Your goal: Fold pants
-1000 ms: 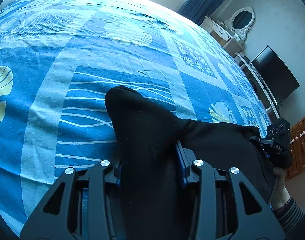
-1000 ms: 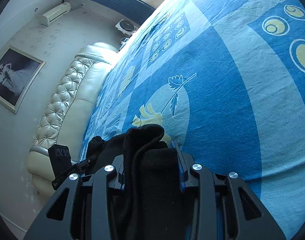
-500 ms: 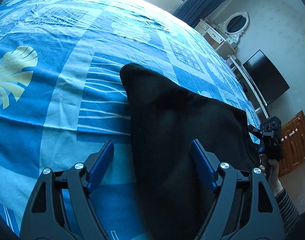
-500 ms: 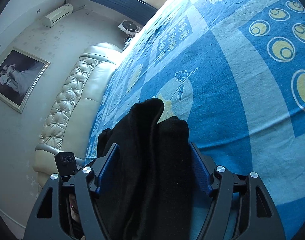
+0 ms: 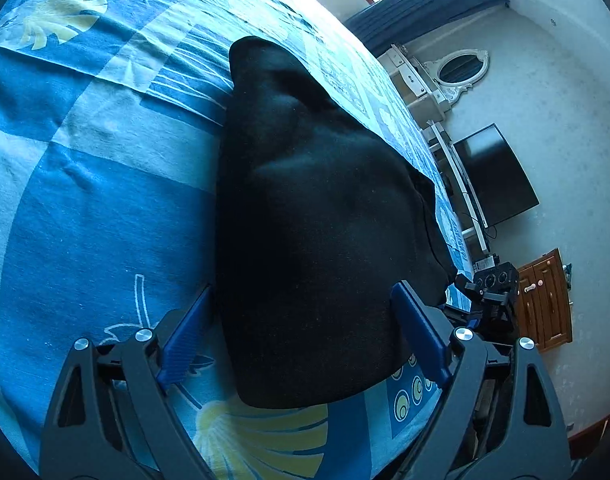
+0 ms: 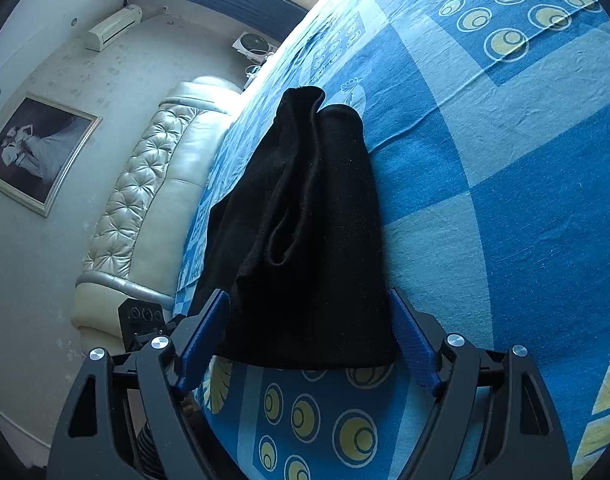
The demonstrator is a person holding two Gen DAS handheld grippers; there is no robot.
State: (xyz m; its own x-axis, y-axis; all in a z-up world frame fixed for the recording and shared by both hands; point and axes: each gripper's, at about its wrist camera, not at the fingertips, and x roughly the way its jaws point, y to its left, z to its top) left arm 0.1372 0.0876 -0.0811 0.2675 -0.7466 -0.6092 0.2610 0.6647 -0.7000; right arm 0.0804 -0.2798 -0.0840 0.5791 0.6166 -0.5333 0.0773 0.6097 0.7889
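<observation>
The black pants [image 5: 317, 220] lie folded in a flat bundle on the blue patterned bedsheet [image 5: 85, 208]. My left gripper [image 5: 301, 289] straddles their near end. Its jaws are opening, and the blue pads [image 5: 185, 332] stand on either side of the cloth without pressing it. In the right wrist view the pants [image 6: 305, 220] show a loose fold along the top. My right gripper [image 6: 309, 295] is also opening around their near edge, and its pads [image 6: 415, 344] stand off the fabric. Each gripper shows in the other's view: the right gripper [image 5: 493, 284] and the left gripper [image 6: 141, 320].
A padded cream headboard [image 6: 145, 184] runs along one end of the bed, with a framed picture [image 6: 37, 152] on the wall behind it. Beyond the other end stand a dark TV [image 5: 493, 180], an oval mirror [image 5: 461, 68] and a wooden cabinet [image 5: 545, 300].
Both grippers went from shut on the pants to wide apart and let the cloth go. They drew back, and the pants now lie spread flat on the bed.
</observation>
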